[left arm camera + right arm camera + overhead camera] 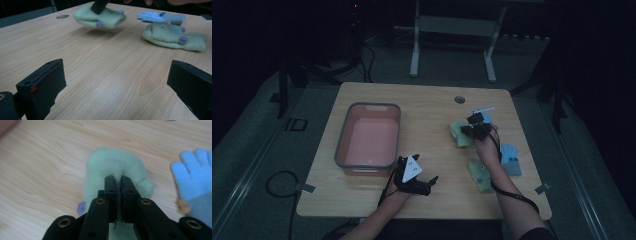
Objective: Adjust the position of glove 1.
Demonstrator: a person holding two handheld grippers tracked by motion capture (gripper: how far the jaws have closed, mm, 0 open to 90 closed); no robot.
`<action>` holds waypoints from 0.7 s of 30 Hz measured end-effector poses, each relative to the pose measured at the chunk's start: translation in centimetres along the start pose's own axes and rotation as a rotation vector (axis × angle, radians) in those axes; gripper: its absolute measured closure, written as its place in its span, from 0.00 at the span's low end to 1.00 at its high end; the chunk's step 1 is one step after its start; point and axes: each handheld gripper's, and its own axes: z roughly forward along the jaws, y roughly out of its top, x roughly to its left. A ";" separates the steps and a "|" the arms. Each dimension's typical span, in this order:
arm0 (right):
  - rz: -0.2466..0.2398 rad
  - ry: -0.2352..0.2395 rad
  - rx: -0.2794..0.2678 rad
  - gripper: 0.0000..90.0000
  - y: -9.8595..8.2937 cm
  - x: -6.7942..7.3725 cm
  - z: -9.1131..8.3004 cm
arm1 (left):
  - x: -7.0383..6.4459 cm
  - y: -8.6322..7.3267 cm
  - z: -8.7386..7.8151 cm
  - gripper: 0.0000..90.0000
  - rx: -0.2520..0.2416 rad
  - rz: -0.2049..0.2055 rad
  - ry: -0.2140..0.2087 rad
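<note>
The right gripper [118, 180] is clamped on a green mitten [113, 167], pinching its fabric between nearly closed jaws at the table's [427, 100] right half. Just beside it lies a blue glove [193, 177], and a second green mitten [480, 175] lies nearer the person. The left gripper [424, 184] rests released near the pink bin [343, 135], jaws wide apart.

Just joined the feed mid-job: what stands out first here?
The right tool is pinched shut on a green mitten, lifting it off the right half of the table. A pink tub waits at the left, and the left tool is open near the front edge.
</note>
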 end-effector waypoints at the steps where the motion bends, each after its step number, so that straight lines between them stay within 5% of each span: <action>1: 0.010 -0.004 -0.006 0.95 0.2 0.2 -0.3 | 0.0 0.0 0.0 0.02 0.001 0.002 0.000; 12: 0.052 -0.050 -0.066 0.95 2.0 4.2 -4.3 | 0.0 0.0 0.0 0.02 0.001 -0.001 0.004; 21: 0.068 -0.035 -0.074 0.95 2.2 6.9 -5.0 | 0.0 0.0 0.0 0.02 -0.002 -0.001 0.005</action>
